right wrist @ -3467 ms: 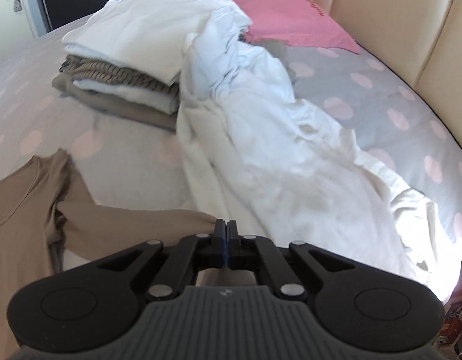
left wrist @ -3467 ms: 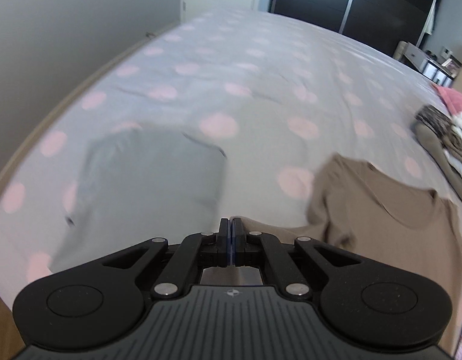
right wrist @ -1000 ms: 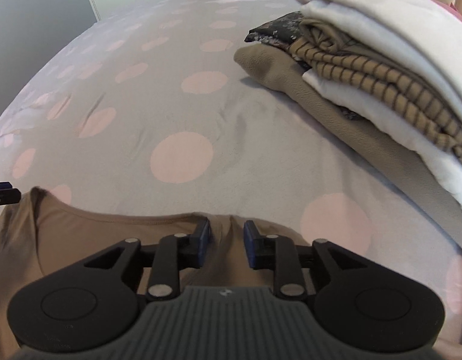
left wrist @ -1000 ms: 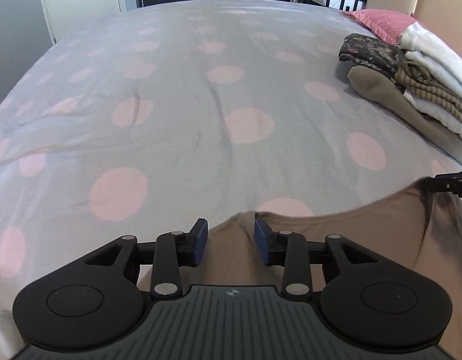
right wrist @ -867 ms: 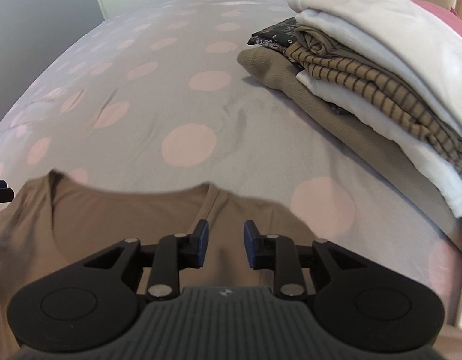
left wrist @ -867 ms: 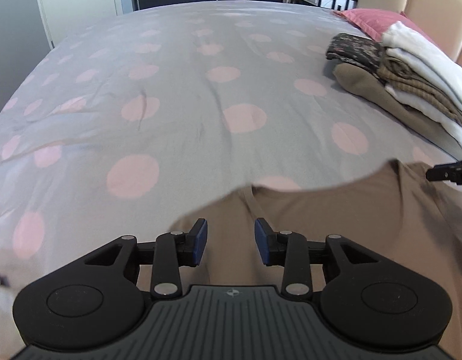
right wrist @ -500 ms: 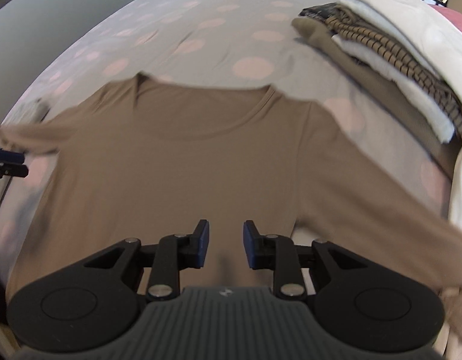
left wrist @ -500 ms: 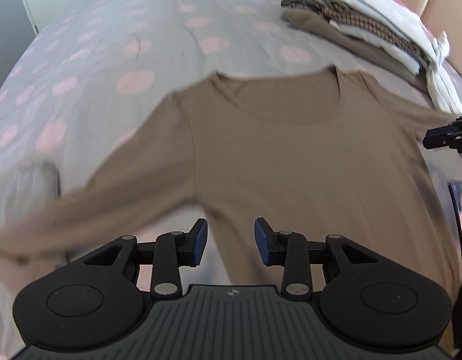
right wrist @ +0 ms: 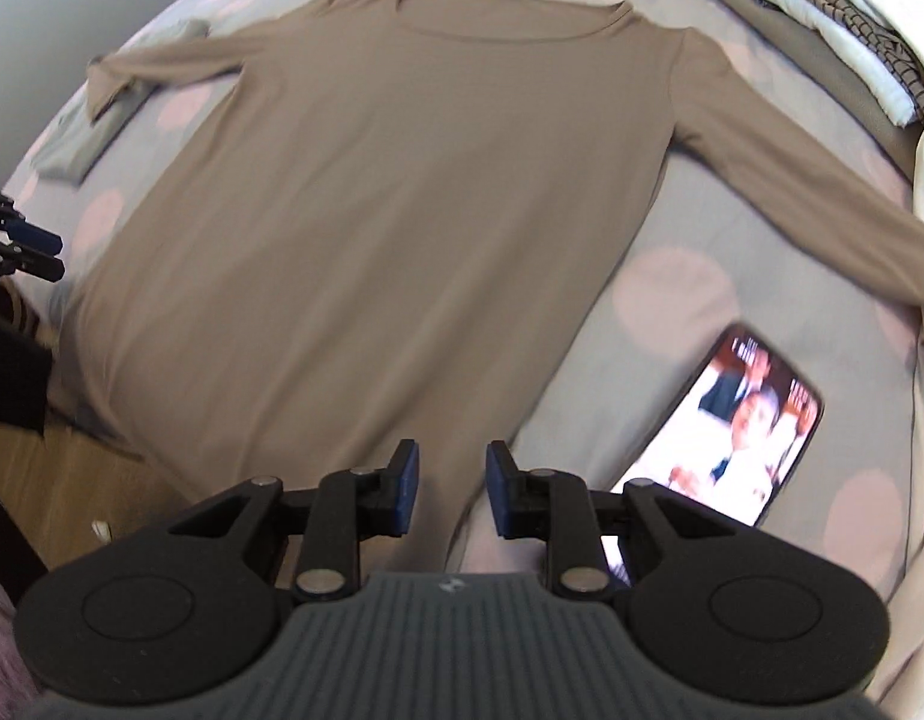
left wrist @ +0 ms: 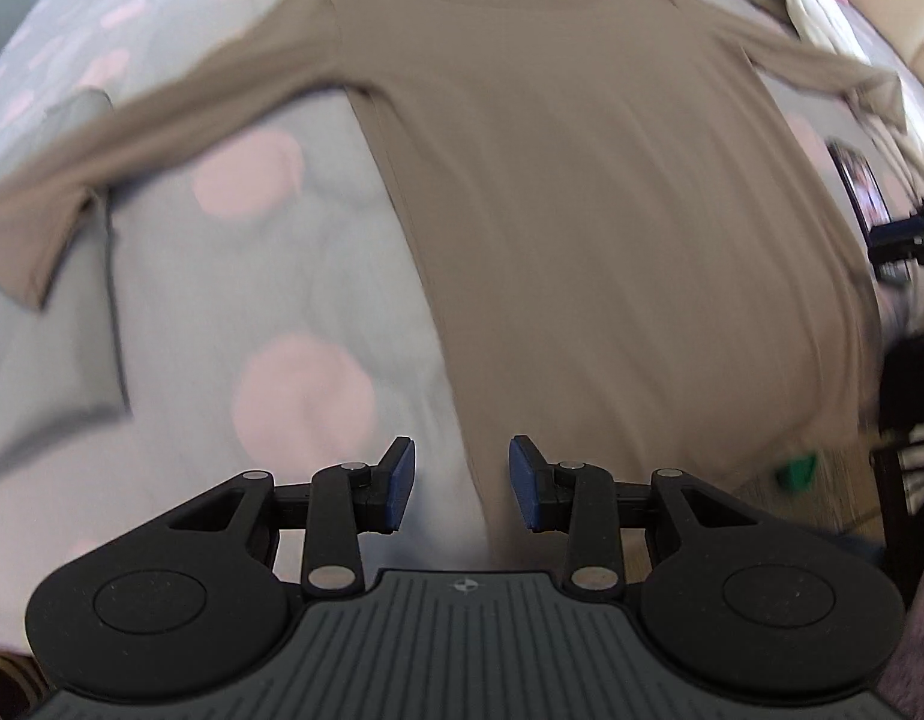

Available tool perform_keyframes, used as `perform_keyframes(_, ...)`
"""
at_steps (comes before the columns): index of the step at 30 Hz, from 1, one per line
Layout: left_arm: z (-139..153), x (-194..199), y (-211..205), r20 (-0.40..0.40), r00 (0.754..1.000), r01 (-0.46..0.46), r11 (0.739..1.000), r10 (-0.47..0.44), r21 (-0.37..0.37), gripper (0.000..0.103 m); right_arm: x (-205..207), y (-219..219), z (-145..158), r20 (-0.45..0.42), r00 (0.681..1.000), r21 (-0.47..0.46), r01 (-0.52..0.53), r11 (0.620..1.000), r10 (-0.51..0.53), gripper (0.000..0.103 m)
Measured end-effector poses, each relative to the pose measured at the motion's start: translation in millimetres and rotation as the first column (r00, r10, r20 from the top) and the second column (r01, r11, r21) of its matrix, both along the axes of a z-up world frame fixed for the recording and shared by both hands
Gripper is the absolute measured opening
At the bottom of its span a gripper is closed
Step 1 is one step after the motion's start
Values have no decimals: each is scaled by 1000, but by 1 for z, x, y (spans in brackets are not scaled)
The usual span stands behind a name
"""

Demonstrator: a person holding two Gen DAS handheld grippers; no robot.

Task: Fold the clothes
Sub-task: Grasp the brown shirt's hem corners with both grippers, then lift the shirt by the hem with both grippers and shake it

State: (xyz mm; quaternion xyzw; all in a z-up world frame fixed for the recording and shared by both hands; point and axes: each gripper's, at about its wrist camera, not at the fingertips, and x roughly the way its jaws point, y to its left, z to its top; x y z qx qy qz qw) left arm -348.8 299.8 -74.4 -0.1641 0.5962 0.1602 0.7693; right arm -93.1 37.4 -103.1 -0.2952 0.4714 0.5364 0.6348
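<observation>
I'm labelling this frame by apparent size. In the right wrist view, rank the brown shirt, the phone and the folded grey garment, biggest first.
1. Brown shirt, by far the largest.
2. Phone.
3. Folded grey garment.
The last two look close in size; the phone lies nearer the camera, so their order is unsure.

Right gripper (right wrist: 447, 495): jaws apart, nothing between them, above hem of brown long-sleeved top (right wrist: 402, 192). Top lies flat on dotted bedspread (right wrist: 702, 282), sleeves spread. Lit phone (right wrist: 744, 426) just right of hem. Folded stack (right wrist: 822, 18) upper right. Left gripper (right wrist: 18, 240) at left edge.
</observation>
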Motion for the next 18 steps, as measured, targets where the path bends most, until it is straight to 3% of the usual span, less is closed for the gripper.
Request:
perform_keyframes(6, -29, -4, -32, -97, 992, 85, 996, -84, 16, 29, -18, -20, -10, -14, 998, -49, -67, 997, 66, 28)
perform_keyframes(8, -38, -1, -36, -112, 990, 86, 996, -83, 26, 10, -23, -27, -14, -1, 997, -67, -75, 995, 75, 28)
perform_keyframes(10, -42, 1, -41, -117, 989, 97, 995, -94, 23, 2, -25, -32, -16, -4, 997, -80, -81, 993, 81, 28)
perform_keyframes(12, -40, 2, -47, -118, 986, 126, 991, -120, 46, 1, -27, -36, -21, -18, 996, -103, -92, 990, 91, 28)
perform_keyframes(18, -30, -18, -31, -112, 994, 20, 999, -15, 43, 0, -32, -38, -37, -28, 992, -179, -125, 976, 122, 28)
